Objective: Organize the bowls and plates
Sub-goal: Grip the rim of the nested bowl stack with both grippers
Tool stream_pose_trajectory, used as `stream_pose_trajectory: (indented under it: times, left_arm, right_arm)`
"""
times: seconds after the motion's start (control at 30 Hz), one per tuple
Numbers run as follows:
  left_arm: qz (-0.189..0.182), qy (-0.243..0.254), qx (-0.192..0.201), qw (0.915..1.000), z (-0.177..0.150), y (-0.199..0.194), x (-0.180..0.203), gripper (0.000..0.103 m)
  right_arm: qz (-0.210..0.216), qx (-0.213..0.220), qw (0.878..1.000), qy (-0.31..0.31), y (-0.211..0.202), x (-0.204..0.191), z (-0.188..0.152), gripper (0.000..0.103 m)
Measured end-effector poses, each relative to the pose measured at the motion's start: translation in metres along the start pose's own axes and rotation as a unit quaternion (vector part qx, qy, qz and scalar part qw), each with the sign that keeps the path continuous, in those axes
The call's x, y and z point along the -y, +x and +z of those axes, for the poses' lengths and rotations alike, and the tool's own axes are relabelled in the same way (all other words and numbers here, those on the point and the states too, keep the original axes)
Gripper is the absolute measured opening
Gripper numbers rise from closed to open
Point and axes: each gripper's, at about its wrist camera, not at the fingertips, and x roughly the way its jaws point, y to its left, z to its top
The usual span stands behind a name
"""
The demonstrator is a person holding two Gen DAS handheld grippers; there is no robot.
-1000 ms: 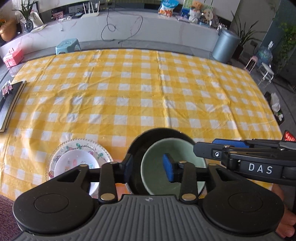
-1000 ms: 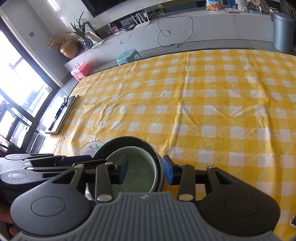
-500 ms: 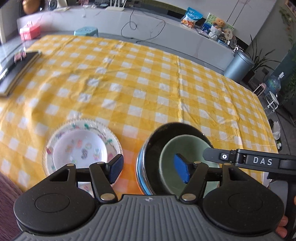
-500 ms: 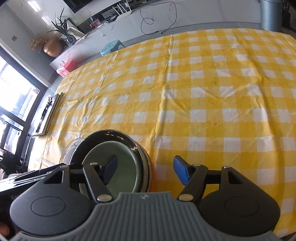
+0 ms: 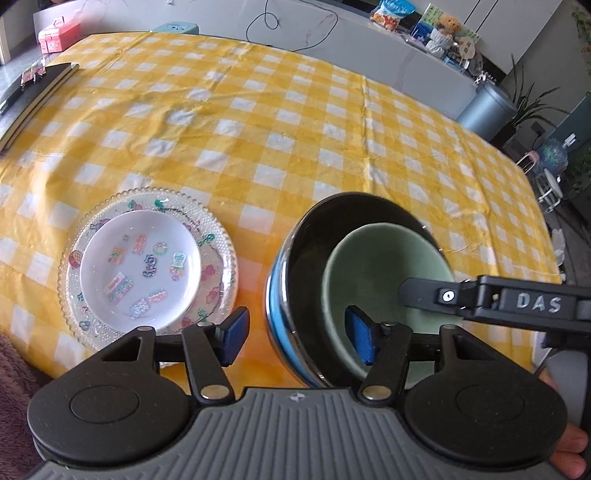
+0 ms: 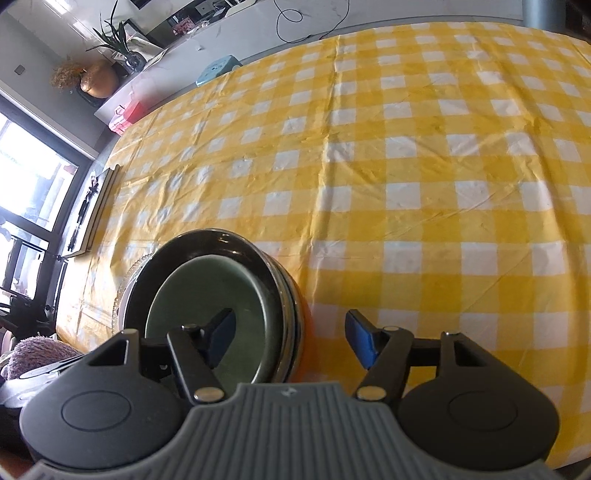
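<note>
A pale green bowl [image 5: 384, 266] sits inside a larger black bowl with a blue outside [image 5: 314, 243] near the table's front edge. To its left a small white decorated plate [image 5: 140, 266] lies on a clear glass plate [image 5: 218, 240]. My left gripper [image 5: 297, 334] is open, its fingers astride the black bowl's left rim without touching. My right gripper [image 6: 291, 338] is open, astride the right rim of the same bowls [image 6: 221, 291]; its finger [image 5: 443, 295] reaches over the green bowl.
The table has a yellow and white checked cloth [image 5: 280, 122]. A dark flat book or tray [image 5: 33, 96] lies at the far left edge. A pink box [image 5: 59, 33] and a grey bin [image 5: 487, 110] stand beyond the table.
Both grippers have opened from the rims of the bowls and drawn back slightly. The left view has swung left, and the plates show more fully.
</note>
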Motion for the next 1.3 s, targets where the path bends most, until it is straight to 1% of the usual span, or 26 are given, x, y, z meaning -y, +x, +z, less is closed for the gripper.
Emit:
stream_pose_trajectory:
  times: [0.07, 0.2, 0.33, 0.47, 0.57, 0.73, 0.9, 0.97, 1.1, 1.2, 1.23, 1.27, 1.3]
  left_arm:
    - [0.002, 0.005, 0.003, 1.0, -0.001, -0.001, 0.0, 0.07]
    - [0.019, 0.022, 0.014, 0.9995, 0.0, -0.004, 0.004, 0.069]
    - [0.018, 0.015, 0.012, 0.9996, 0.002, -0.004, 0.002, 0.069]
    - [-0.004, 0.002, 0.008, 1.0, 0.003, -0.002, -0.001, 0.069]
    - [-0.026, -0.024, -0.009, 0.9993, 0.004, 0.005, -0.008, 0.07]
    - [-0.061, -0.07, -0.025, 0.9954, 0.001, 0.015, -0.023, 0.071]
    - [-0.081, -0.092, -0.024, 0.9922, 0.0, 0.018, -0.031, 0.071]
    - [-0.083, -0.097, -0.021, 0.9916, 0.0, 0.018, -0.032, 0.071]
    - [-0.084, -0.098, -0.02, 0.9915, 0.001, 0.019, -0.031, 0.069]
    - [-0.079, -0.094, -0.02, 0.9922, 0.0, 0.019, -0.029, 0.062]
    - [-0.077, -0.093, -0.019, 0.9925, 0.0, 0.019, -0.027, 0.059]
    - [-0.076, -0.091, -0.018, 0.9928, 0.0, 0.019, -0.026, 0.056]
    - [-0.073, -0.088, -0.018, 0.9933, 0.001, 0.019, -0.025, 0.055]
  right_arm:
    - [-0.001, 0.002, 1.0, 0.001, 0.0, 0.001, 0.0, 0.065]
    - [-0.004, 0.001, 1.0, -0.001, 0.001, 0.0, 0.001, 0.065]
    - [-0.003, -0.001, 1.0, -0.005, 0.003, -0.001, 0.001, 0.065]
    - [-0.002, -0.006, 1.0, -0.001, 0.005, 0.001, 0.001, 0.065]
    - [-0.001, -0.014, 1.0, 0.006, 0.01, 0.004, 0.001, 0.065]
    - [0.013, -0.034, 0.999, 0.032, 0.019, 0.011, 0.001, 0.065]
    - [0.025, -0.047, 0.998, 0.042, 0.025, 0.01, 0.0, 0.065]
    - [0.025, -0.052, 0.997, 0.044, 0.028, 0.01, 0.0, 0.06]
    - [0.027, -0.056, 0.997, 0.053, 0.03, 0.011, -0.001, 0.055]
    - [0.03, -0.056, 0.996, 0.057, 0.029, 0.013, -0.001, 0.049]
    - [0.033, -0.055, 0.996, 0.057, 0.028, 0.013, -0.001, 0.043]
    - [0.036, -0.055, 0.996, 0.058, 0.028, 0.013, -0.001, 0.041]
    - [0.037, -0.055, 0.996, 0.059, 0.028, 0.013, -0.001, 0.041]
